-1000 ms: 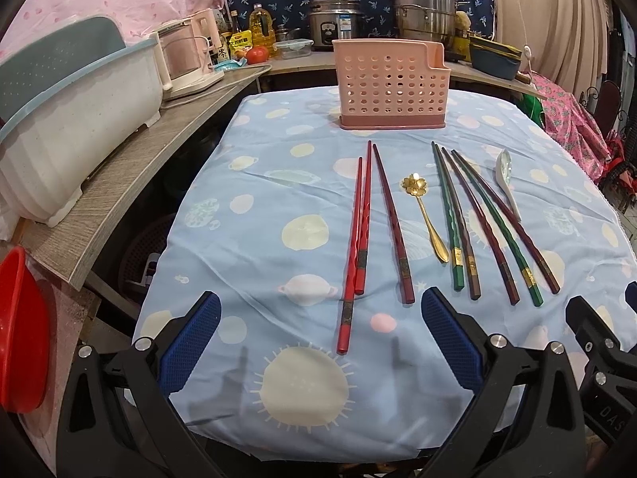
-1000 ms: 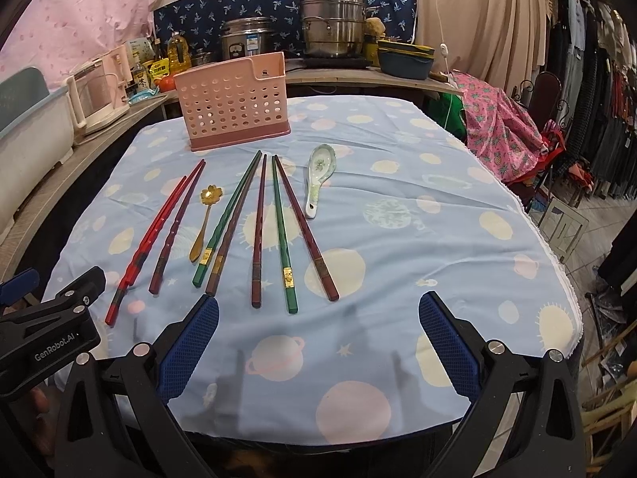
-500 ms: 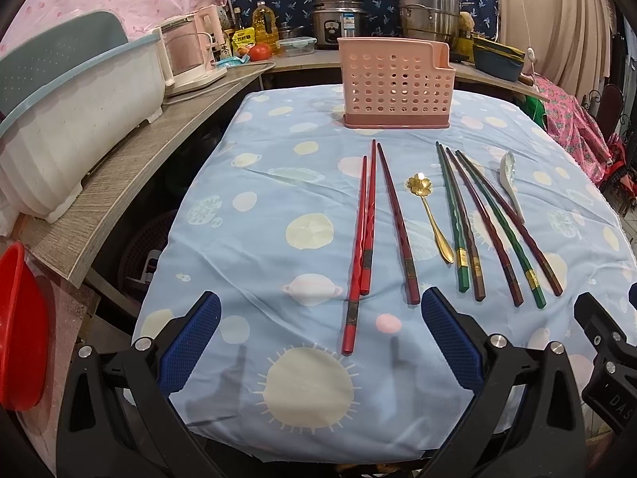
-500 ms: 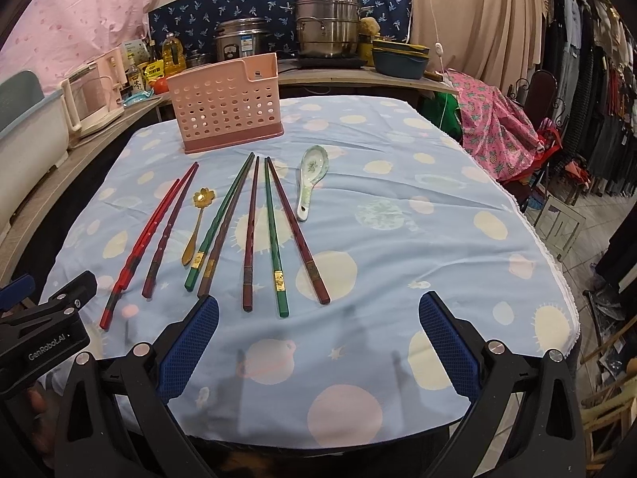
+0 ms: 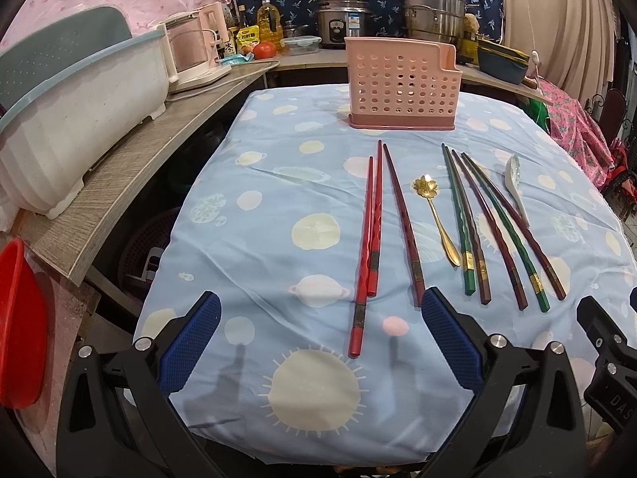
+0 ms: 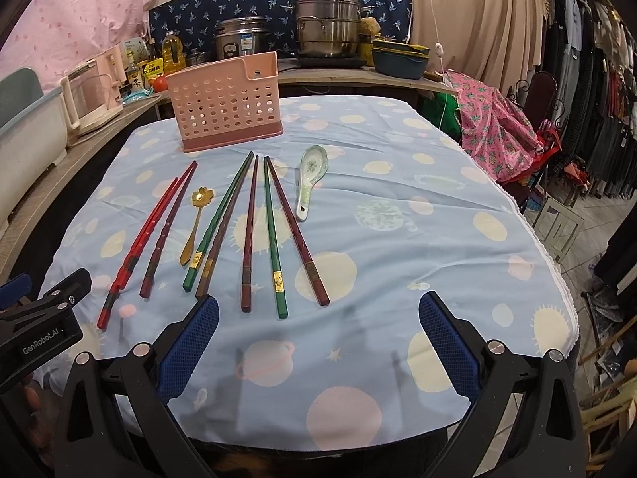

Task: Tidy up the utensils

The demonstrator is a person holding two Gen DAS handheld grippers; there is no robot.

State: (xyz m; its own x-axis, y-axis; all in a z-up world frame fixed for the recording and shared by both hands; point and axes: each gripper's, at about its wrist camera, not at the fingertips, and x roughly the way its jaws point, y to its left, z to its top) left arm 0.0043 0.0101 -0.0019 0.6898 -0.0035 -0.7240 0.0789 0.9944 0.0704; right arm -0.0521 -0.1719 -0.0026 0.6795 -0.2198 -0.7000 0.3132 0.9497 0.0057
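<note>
A pink perforated utensil holder (image 5: 402,83) (image 6: 227,107) stands upright at the far side of the blue tablecloth (image 5: 278,207). In front of it lie several chopsticks in a row: red ones (image 5: 368,235) (image 6: 143,239) at the left, then dark red, green (image 6: 272,235) and brown ones. A gold flower spoon (image 5: 436,215) (image 6: 195,219) lies among them. A white ceramic spoon (image 5: 515,187) (image 6: 310,179) lies at the right. My left gripper (image 5: 318,344) is open and empty, near the red chopsticks' near ends. My right gripper (image 6: 318,348) is open and empty, short of the chopsticks.
A wooden counter (image 5: 119,167) runs along the left with a white dish rack (image 5: 67,111) and a pink kettle (image 5: 195,55). Pots (image 6: 326,24), a rice cooker and bottles stand behind the table. A red basin (image 5: 20,318) is at the lower left. Clothes racks (image 6: 597,119) stand at the right.
Both grippers have shifted slightly forward and up toward the table; the utensils look a little nearer. Nothing on the table has moved. Both grippers stay open.
</note>
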